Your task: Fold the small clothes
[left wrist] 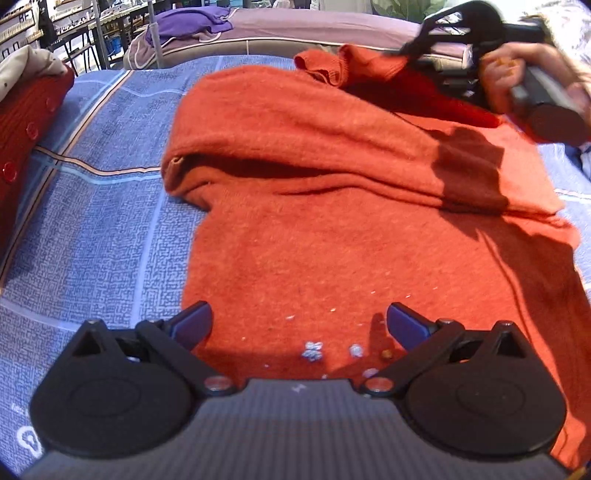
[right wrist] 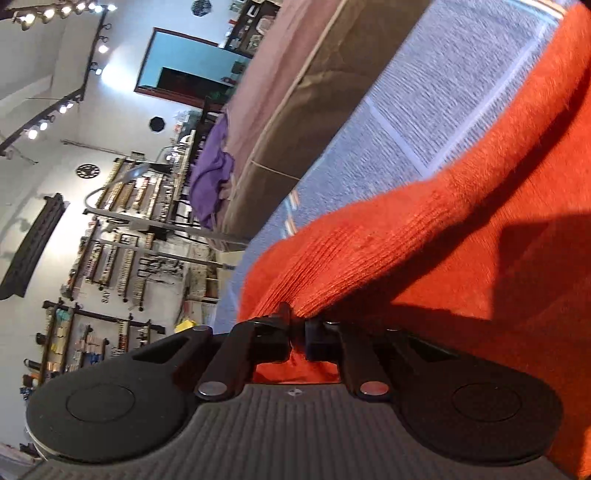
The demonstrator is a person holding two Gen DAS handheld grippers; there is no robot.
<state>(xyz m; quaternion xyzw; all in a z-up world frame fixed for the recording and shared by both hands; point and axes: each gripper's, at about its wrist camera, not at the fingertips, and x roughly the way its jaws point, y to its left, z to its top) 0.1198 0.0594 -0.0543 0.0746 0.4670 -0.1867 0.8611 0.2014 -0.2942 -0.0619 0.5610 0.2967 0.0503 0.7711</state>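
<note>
One fold is half done: the right hand-held gripper (right wrist: 297, 332) pinches the orange sweater's (left wrist: 314, 236) far sleeve (lifted up). The left hand-held gripper (left wrist: 299, 325) waits wide, sweater just ahead.

The orange sweater (left wrist: 314, 236) is soft, fuzzy knit cloth. The blue bedsheet (left wrist: 103, 229) is woven cloth. The grippers' fingers (left wrist: 192, 325) look like matt black plastic.

Bright hard light, crisp shadows across the orange sweater (left wrist: 332, 240); fisheye bends edges, black vignette corners; right wrist view tilted, motion-blurred, ceiling spotlights (right wrist: 55, 13) glaring.
</note>
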